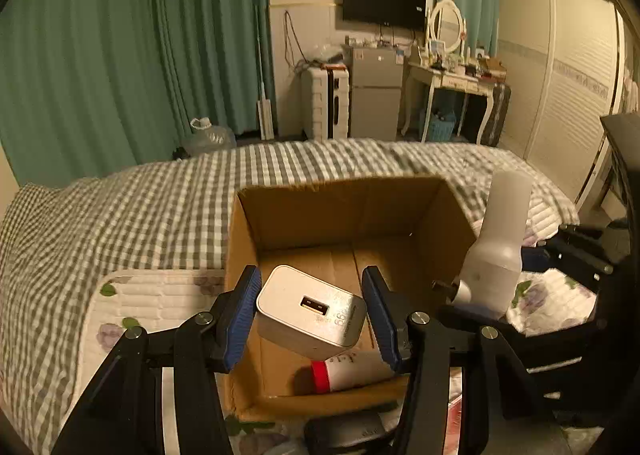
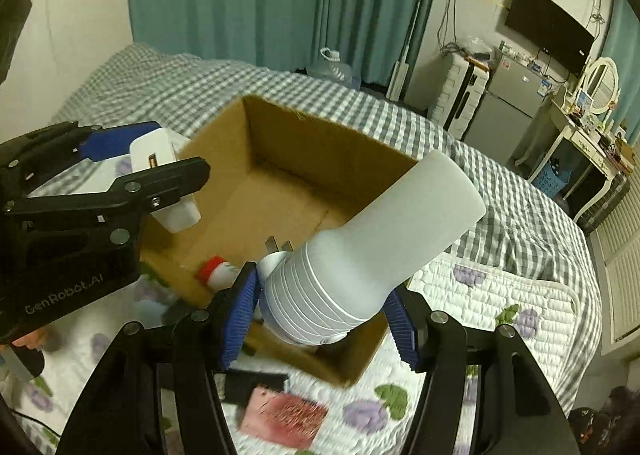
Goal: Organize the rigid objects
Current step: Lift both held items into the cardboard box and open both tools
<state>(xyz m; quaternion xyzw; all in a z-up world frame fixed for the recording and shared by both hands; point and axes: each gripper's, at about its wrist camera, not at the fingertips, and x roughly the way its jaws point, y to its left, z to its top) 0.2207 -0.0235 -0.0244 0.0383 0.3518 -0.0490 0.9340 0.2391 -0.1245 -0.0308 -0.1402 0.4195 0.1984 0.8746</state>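
Left gripper (image 1: 311,311) fingers apparently gripping white charger (image 1: 310,309) over cardboard box (image 1: 340,211), right gripper (image 2: 320,319) fingers clamping white bottle (image 2: 372,251)

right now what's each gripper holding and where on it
Left gripper clamps the white USB charger across its two side faces. Right gripper grips the white bottle around its wide ribbed base.

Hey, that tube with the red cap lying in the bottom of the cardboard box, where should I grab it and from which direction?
Grip the tube with the red cap across its white body, just past the cap, coming straight down from above. It lies on its side on the floor of the cardboard box, near the front wall, so only a top approach looks clear. The white charger between the left gripper fingers hangs over it now.
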